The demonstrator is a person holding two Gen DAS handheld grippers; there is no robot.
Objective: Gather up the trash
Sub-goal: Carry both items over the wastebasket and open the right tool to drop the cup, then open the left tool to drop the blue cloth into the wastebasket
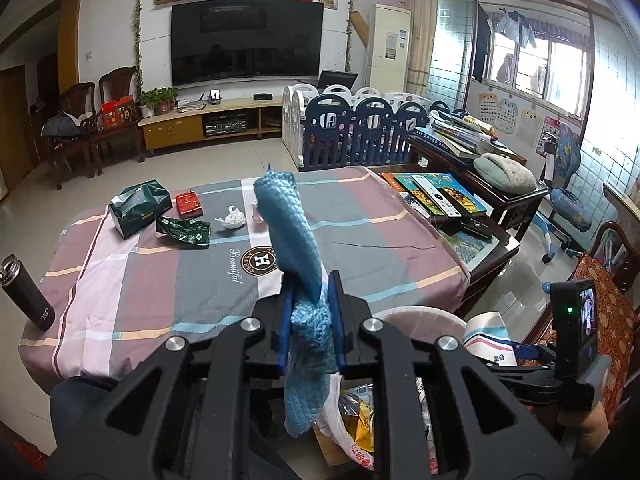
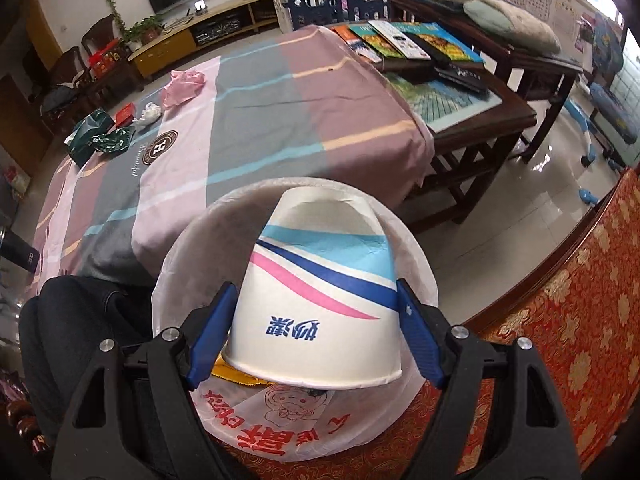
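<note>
On the far left of the bench (image 1: 132,276), under its striped cloth, sit the torn green tissue pack (image 1: 138,208), the red box (image 1: 189,203), a crumpled green wrapper (image 1: 185,231), a white tissue wad (image 1: 231,219) and, in my right view, a pink plastic scrap (image 2: 182,86); all of it is not yet collected. My left claw (image 1: 310,330) is clamped on a blue quilted cloth (image 1: 294,240) that stands up past the fingers and hangs below them. To the right, my right claw (image 2: 316,336) grips an upturned paper cup (image 2: 320,304) by its sides, directly over the bag-lined bin (image 2: 420,280). I judge I am at the drop step: next I should spread the right claw so the cup falls inside the liner, then reach back left for the wrappers
</note>
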